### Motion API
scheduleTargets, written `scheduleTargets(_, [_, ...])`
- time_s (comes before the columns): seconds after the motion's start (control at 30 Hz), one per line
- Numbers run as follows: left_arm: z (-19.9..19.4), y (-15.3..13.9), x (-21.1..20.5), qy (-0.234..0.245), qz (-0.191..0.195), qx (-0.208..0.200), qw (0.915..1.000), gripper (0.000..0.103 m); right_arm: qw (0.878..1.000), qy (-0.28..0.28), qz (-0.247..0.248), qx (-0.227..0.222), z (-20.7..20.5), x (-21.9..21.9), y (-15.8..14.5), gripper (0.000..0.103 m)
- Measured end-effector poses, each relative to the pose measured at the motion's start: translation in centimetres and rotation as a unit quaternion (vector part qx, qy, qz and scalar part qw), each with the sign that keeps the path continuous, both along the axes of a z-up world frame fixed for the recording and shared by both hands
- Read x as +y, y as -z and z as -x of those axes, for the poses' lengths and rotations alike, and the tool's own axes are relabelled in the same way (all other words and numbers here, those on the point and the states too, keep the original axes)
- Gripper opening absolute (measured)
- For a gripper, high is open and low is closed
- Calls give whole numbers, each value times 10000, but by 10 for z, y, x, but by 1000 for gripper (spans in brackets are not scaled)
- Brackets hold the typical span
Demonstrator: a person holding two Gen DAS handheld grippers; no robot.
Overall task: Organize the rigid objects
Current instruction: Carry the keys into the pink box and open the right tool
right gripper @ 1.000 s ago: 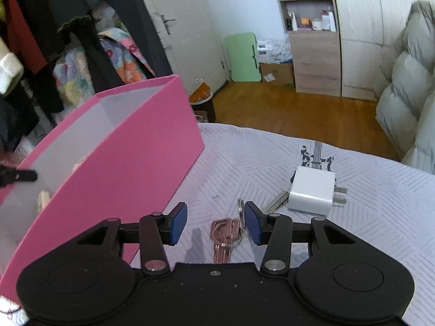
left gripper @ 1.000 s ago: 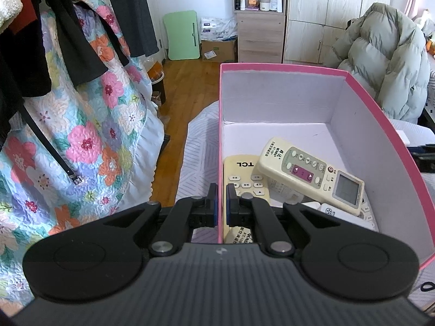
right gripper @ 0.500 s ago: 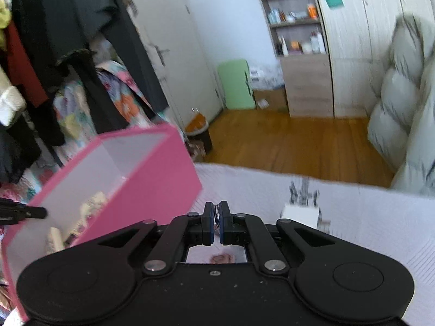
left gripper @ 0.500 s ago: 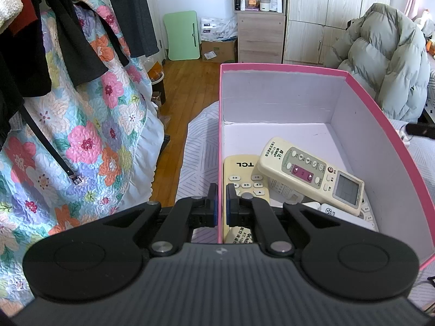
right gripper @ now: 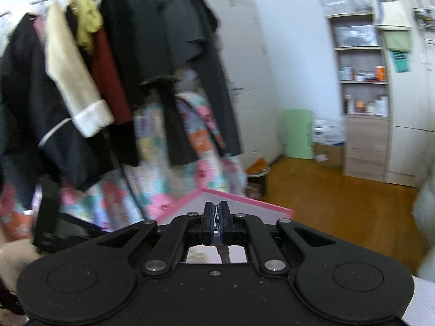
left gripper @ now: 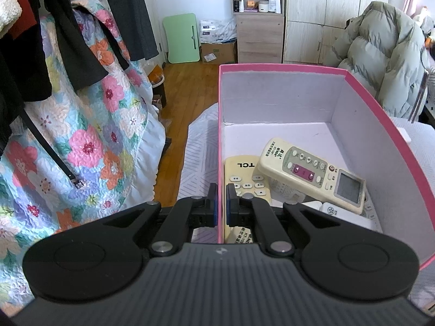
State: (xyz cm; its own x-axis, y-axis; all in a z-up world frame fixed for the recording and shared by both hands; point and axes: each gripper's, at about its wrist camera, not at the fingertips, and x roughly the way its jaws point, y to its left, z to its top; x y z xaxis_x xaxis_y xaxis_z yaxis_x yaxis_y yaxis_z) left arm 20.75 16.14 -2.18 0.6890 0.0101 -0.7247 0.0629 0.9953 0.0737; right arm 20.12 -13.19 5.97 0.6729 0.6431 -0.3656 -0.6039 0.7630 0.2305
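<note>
Right gripper (right gripper: 216, 218) clamped on a key ring (right gripper: 216, 212), key blade (right gripper: 224, 254) dangling beneath, raised just above the pink box (right gripper: 244, 206) corner. Left gripper (left gripper: 221, 203) pinched tight on the pink box (left gripper: 219, 135) near wall. Inside the box, two cream remotes: gridded one (left gripper: 312, 175) overlapping the TCL one (left gripper: 246, 175).

Black claw (left gripper: 221, 206), blue pads (right gripper: 222, 224)

Left black two-finger gripper (left gripper: 221, 202): jaws clamped on the thin pink wall of the cardboard box (left gripper: 219, 141), pitched down. Right black gripper (right gripper: 216, 216): jaws pinch a metal key ring (right gripper: 216, 212), probably with keys hanging below.
</note>
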Motion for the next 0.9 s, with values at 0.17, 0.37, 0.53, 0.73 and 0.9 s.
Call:
scheduleTargets(0.17, [-1,-1,1,0,91,-7,10000,4,9969,-662,-30,427,-13,34,1,6])
scheduleTargets(0.37, [-1,-2,4,20,142,13,9999,4,9833,-1209,-27,1362,-37,78,27,6])
scheduleTargets(0.53, [-1,-2,6,17,205,1,9998,4,9674,-1404,186,2102,-61,117,57,6])
scheduleTargets(0.73, [-1,-2,6,15,213,4,9998,5,9667,-1441,82,2114,-63,127,55,14])
scheduleTargets(0.9, [-2,-2,6,35,203,-33,9998,5,9799,-1094,-16,1668,-39,81,24,22])
